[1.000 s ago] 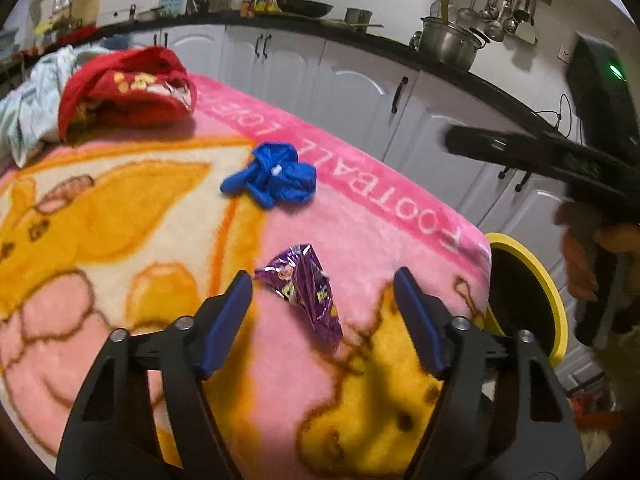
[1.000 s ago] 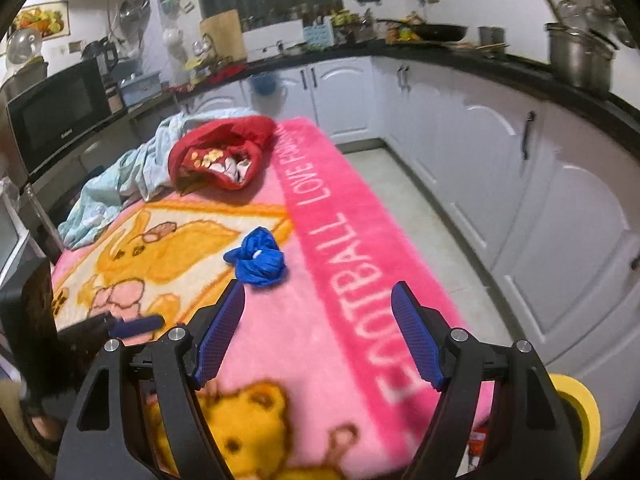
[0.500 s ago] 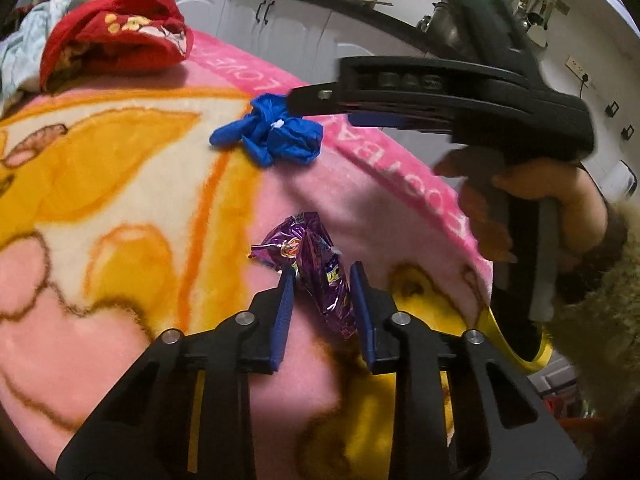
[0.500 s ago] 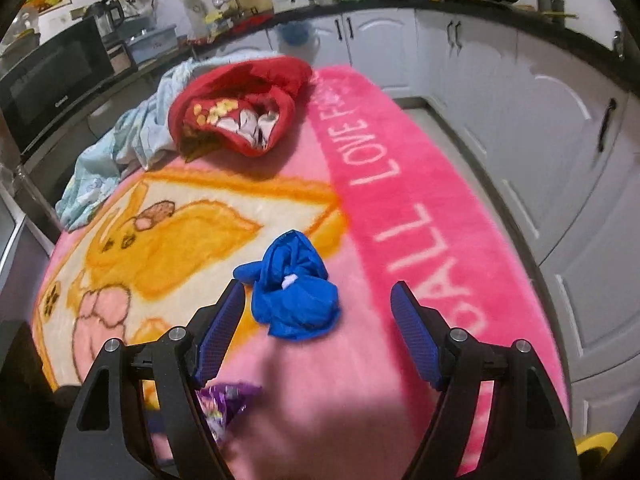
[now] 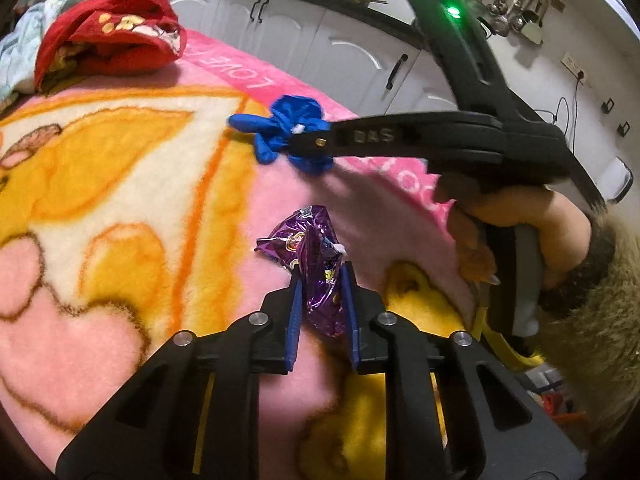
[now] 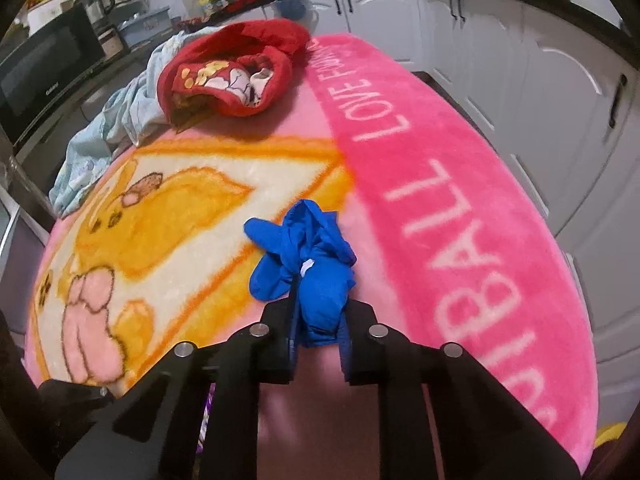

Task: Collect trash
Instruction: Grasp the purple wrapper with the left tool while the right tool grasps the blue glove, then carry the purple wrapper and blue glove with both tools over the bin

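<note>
A crumpled purple foil wrapper (image 5: pixel 316 264) lies on the pink and yellow blanket (image 5: pixel 120 184). My left gripper (image 5: pixel 320 276) is shut on the wrapper, its blue pads pressing both sides. A crumpled blue glove (image 6: pixel 308 256) lies further along the blanket; it also shows in the left wrist view (image 5: pixel 288 132). My right gripper (image 6: pixel 318 312) is shut on the blue glove. In the left wrist view the right gripper (image 5: pixel 312 144) reaches in from the right, held by a hand.
A red cloth (image 6: pixel 240 68) and a pale blue cloth (image 6: pixel 112 128) lie at the blanket's far end. White cabinets (image 6: pixel 540 80) run along the right. A yellow bin rim (image 5: pixel 496 344) shows beyond the blanket's edge, below the hand.
Both grippers went from open to shut. The left closed on the purple wrapper. The right moved forward over the blanket and closed on the blue glove.
</note>
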### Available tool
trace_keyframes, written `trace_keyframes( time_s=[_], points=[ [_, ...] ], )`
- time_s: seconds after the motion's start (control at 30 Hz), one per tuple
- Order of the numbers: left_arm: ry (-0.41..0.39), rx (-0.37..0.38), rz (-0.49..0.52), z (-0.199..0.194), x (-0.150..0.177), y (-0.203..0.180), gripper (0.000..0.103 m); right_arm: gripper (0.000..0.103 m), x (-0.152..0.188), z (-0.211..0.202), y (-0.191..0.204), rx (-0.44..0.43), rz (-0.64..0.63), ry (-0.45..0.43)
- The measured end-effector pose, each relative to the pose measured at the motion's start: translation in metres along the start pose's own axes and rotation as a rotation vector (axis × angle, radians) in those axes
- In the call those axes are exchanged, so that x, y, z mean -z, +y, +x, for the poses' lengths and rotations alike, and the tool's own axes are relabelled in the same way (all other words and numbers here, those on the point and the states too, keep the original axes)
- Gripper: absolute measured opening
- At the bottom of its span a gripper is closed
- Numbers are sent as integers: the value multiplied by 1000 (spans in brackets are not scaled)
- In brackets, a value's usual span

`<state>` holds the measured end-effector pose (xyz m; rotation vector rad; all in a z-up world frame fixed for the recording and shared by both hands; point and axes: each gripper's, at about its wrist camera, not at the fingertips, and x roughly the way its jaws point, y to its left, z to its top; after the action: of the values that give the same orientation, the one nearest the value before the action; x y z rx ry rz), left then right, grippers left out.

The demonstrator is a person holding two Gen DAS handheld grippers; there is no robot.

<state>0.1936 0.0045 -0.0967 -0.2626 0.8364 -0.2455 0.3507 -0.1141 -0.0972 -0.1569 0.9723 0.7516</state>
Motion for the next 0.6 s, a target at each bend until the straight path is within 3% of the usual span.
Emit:
trace_keyframes(
  time_s=[0.3,0.6],
  points=[
    [-27,-11,47,-11,-2,-20,12,14,38,-63,-21,43,20,-69],
    [-72,11,130,-23,-19,-64,12,14,78,-135,-49,85,78,-161]
  ],
)
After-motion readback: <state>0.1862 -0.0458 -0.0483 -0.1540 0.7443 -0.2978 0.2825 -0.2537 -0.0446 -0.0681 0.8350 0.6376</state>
